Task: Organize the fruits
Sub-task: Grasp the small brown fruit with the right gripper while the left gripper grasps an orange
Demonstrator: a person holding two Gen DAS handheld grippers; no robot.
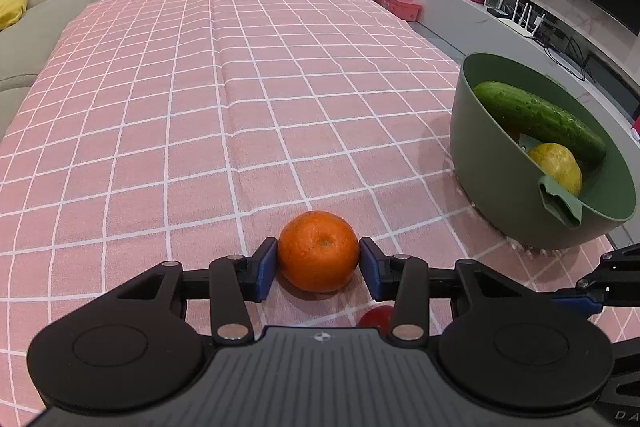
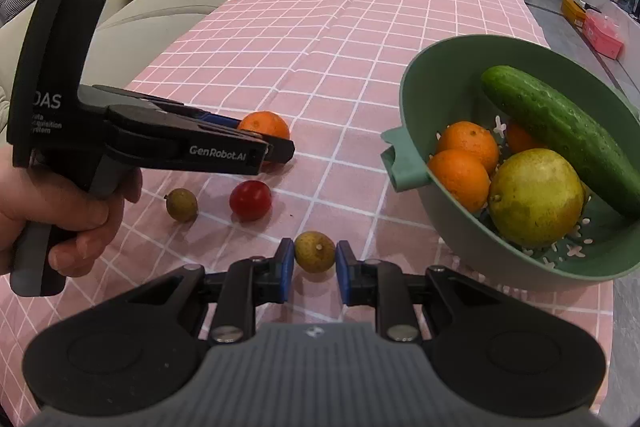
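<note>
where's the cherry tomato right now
In the right wrist view the cherry tomato lies on the pink checked tablecloth, left of centre, between a small brown-green fruit on its left and the orange beyond it, well left of the green colander.

far tablecloth [image 1: 240,87] open, colander [image 1: 500,195] right

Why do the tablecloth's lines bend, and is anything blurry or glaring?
Left wrist view: fisheye bows the pink checked tablecloth; the round orange tangerine looks sharp, with a soft shadow. Right wrist view: same bowing, dark corners; mild sheen on the long green cucumber in the green plastic colander.
</note>
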